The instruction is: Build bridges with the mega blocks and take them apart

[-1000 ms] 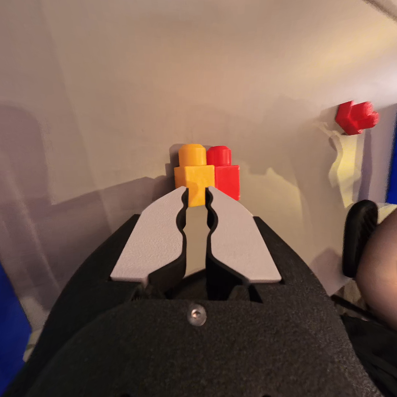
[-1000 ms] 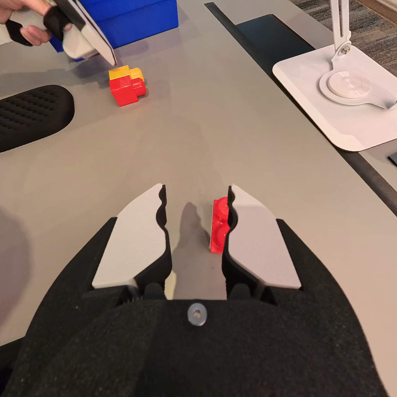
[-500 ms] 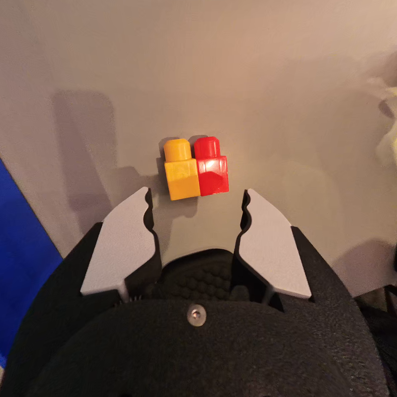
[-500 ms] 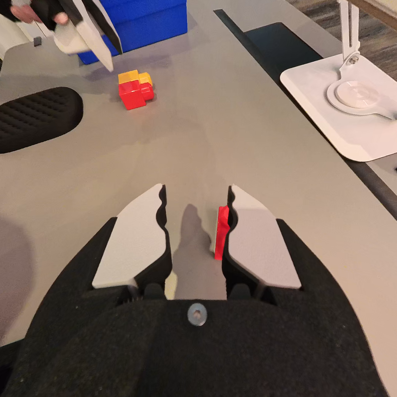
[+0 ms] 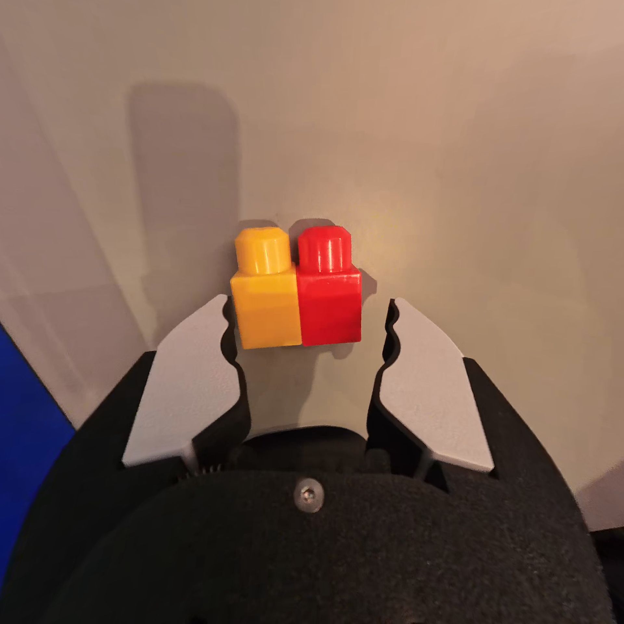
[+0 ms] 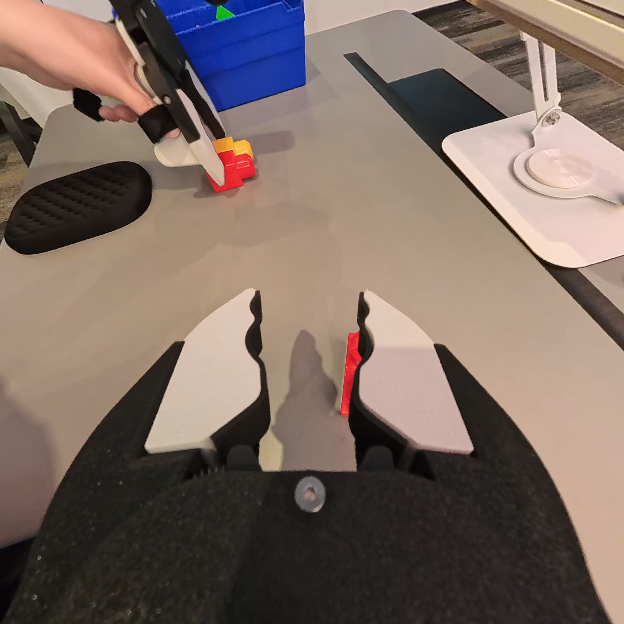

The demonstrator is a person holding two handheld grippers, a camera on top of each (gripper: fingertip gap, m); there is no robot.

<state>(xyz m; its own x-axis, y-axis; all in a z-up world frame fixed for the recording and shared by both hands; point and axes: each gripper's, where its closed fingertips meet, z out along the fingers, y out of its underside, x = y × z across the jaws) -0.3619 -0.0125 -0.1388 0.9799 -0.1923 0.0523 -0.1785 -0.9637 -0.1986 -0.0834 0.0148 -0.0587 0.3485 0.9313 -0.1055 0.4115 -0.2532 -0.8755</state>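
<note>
Left wrist view: glossy yellow block point(image 5: 266, 304) beside red block point(image 5: 329, 300), both tongs spread wide

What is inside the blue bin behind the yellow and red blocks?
Only a green piece shows above the rim of the blue bin. The rest of the inside is hidden by the bin's front wall and the left gripper.

There are two red blocks point(image 5: 329, 305) point(image 6: 349, 374), one yellow block point(image 5: 266, 305), one blue bin point(image 6: 243, 50), one black pad point(image 6: 77, 206) and one white stand point(image 6: 553, 175).
</note>
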